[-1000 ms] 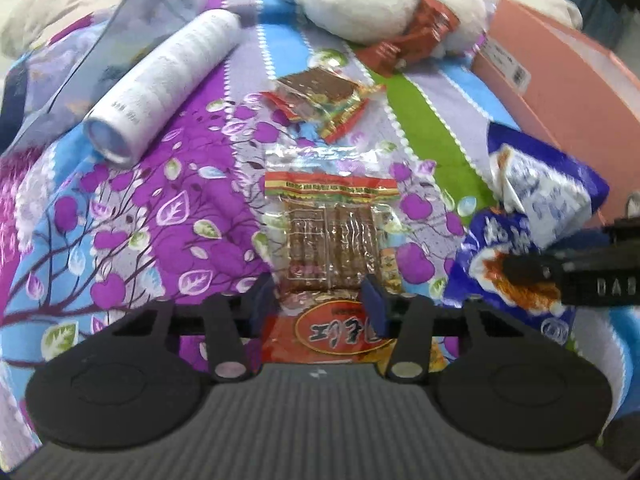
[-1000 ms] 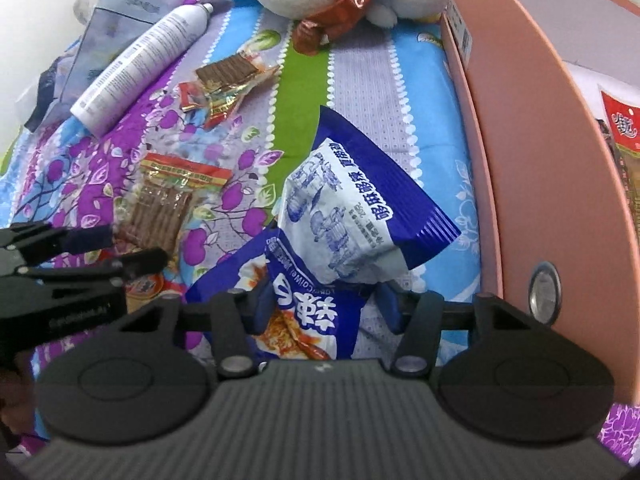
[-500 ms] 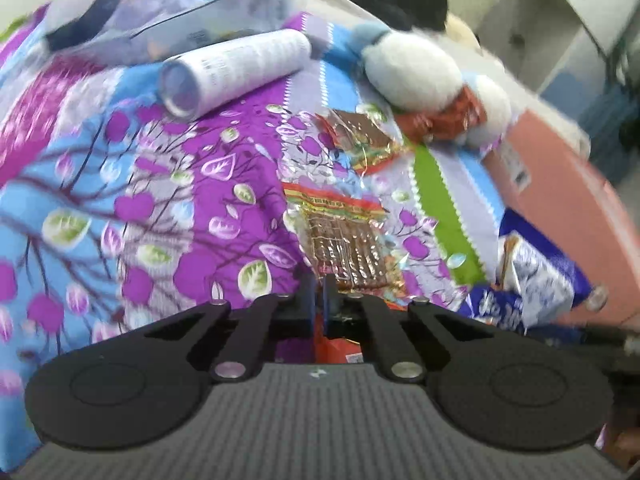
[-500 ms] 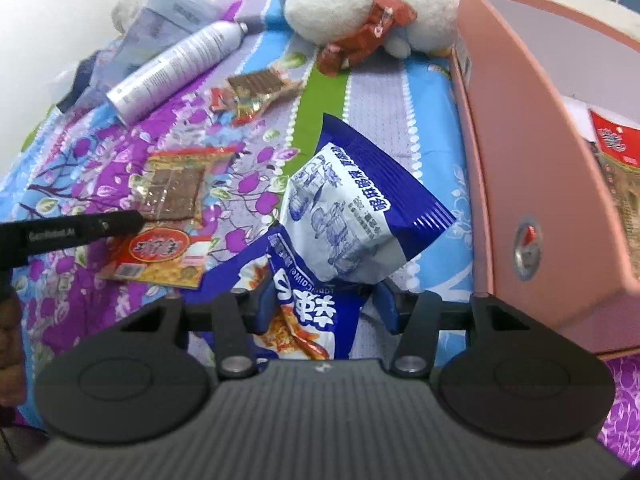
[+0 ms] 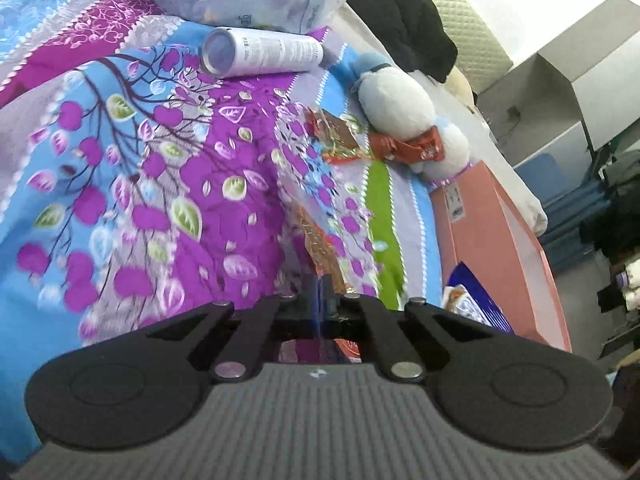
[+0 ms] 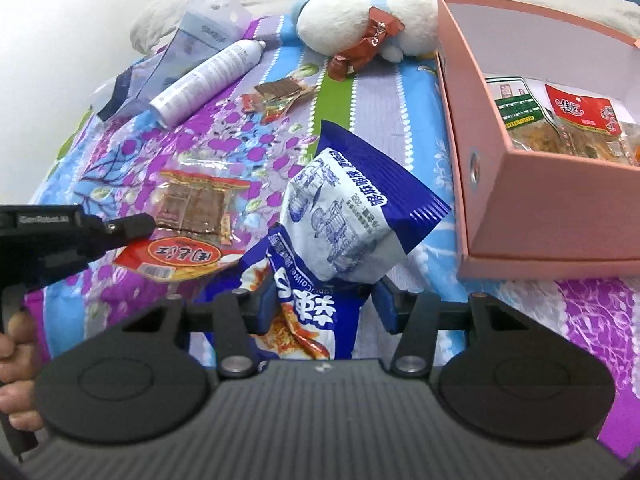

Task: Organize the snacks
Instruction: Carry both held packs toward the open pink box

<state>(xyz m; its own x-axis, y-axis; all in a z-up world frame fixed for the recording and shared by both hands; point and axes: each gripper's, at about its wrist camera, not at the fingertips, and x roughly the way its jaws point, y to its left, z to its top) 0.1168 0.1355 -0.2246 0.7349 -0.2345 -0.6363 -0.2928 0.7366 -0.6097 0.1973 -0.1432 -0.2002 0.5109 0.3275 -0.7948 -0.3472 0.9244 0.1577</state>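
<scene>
In the left wrist view the left gripper (image 5: 320, 300) is showing its jaws pressed together on the thin edge of the clear snack packet (image 5: 320, 248), which is appearing almost edge-on as a narrow strip of glinting film with red and gold print, rising from the fingers over the floral bedspread (image 5: 140, 184); half a second ago the same packet was lying flat with its brown sticks facing up, and the camera is now tilting further toward the room; the packet's face is hard to make out at this angle, and motion is blurring the cloth near the fingers; beyond it the white spray can (image 5: 260, 50), the plush toy (image 5: 404, 108) and the pink box (image 5: 500, 240) are lying on the bed, with a blue bag (image 5: 472, 304) partly cut off by the gripper body. In the right wrist view the right gripper (image 6: 326, 306) is holding its jaws spread on either side of the blue noodle snack bag (image 6: 304, 316), not closing on it, with a blue-and-white bag (image 6: 352, 216) resting on top of that one; the left gripper (image 6: 128, 226) is pinching the left edge of the clear snack packet (image 6: 192, 216), whose brown sticks and red oval label are facing up just above the bedspread (image 6: 380, 92); compared with half a second ago the pink box (image 6: 552, 200) is showing more of its inside, where two packets are lying.
</scene>
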